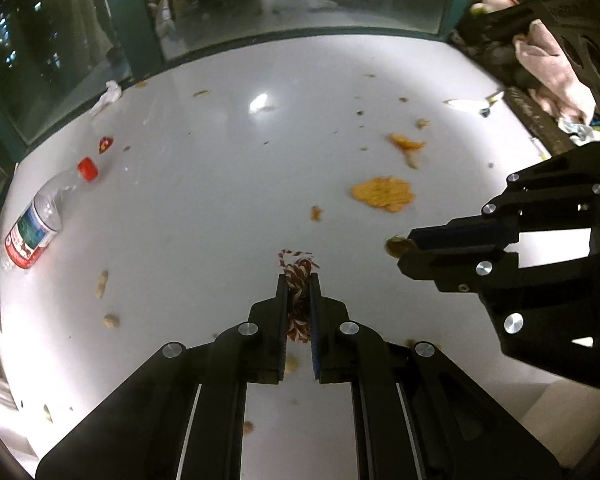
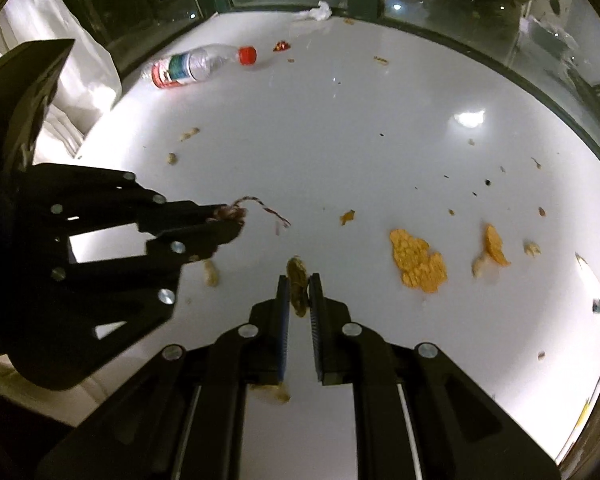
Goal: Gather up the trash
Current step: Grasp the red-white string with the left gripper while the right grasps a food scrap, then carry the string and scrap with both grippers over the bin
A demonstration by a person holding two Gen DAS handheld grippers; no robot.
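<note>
1. Left wrist view: the left gripper (image 1: 299,280) is clamped narrow on a red-and-white twisted string (image 1: 298,308), lifted off the white table (image 1: 204,184). The plastic bottle (image 1: 36,224) lies far left.
2. Right wrist view: the right gripper (image 2: 299,280) pinches a brownish scrap (image 2: 298,284); blur hides what it is. An orange cracker (image 2: 418,260) lies to its right.

- Left wrist view: looks steeply down along its gripper (image 1: 299,280), close above the white worktop (image 1: 204,184).
- Right wrist view: same steep, close angle.
- Shared: worktop, plastic bottle (image 1: 36,224) (image 2: 192,66), orange cracker (image 1: 382,193) (image 2: 418,260).
</note>
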